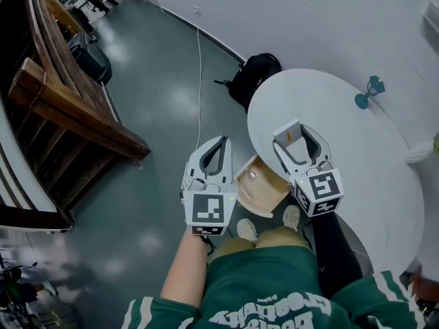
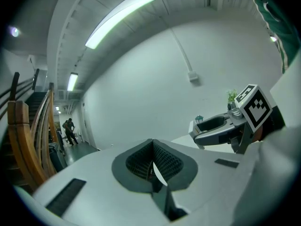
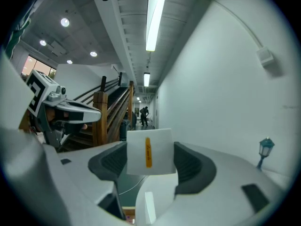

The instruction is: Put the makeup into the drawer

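Observation:
My right gripper (image 1: pixel 293 137) is shut on a white makeup box (image 1: pixel 289 134) with an orange mark (image 3: pixel 147 152), held over the near edge of the white round table (image 1: pixel 363 163). An open wooden drawer (image 1: pixel 269 192) sticks out below the table edge, between the two grippers, with a small round item (image 1: pixel 251 176) inside. My left gripper (image 1: pixel 221 141) hangs to the left of the drawer over the floor. Its pads (image 2: pixel 160 161) meet with nothing between them.
A teal lamp-shaped ornament (image 1: pixel 369 91) stands at the table's far side. On the floor behind the table lies a black backpack (image 1: pixel 257 74). A wooden staircase (image 1: pixel 62 101) fills the left. The person's shoes (image 1: pixel 247 230) are under the drawer.

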Available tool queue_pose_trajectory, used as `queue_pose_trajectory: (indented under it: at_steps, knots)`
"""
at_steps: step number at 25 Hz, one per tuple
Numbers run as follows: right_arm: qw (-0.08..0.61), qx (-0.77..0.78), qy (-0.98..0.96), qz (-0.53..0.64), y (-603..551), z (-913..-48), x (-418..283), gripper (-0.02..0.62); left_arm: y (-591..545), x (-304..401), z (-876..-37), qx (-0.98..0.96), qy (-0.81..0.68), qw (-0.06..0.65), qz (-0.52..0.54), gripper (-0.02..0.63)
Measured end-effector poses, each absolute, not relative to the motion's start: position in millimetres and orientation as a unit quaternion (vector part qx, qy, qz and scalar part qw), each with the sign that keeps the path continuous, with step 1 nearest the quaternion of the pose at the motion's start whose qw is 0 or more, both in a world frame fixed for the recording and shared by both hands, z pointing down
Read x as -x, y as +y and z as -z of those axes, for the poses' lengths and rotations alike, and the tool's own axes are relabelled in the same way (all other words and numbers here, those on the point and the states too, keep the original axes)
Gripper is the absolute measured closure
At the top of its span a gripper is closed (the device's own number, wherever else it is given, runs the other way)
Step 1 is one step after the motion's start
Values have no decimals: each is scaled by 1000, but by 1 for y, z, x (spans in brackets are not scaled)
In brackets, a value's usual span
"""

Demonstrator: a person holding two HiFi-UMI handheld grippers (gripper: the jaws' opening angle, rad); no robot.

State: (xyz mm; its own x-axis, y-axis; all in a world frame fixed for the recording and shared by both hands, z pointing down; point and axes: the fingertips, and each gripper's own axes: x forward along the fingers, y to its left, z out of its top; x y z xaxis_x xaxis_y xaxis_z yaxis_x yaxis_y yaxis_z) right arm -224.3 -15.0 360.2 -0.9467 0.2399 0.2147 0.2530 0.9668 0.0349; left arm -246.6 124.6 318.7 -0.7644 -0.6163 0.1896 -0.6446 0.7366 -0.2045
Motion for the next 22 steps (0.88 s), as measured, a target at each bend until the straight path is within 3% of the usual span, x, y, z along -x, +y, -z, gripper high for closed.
queue_pose_trajectory:
  at_steps: [8, 22]
  knots:
    - [133, 155, -978, 38, 14, -380, 229, 278, 154, 246, -327, -329, -934, 62, -121, 607]
    - [394, 318, -861, 50, 88, -581, 188, 276, 182, 256, -394, -302, -939, 124, -110, 607]
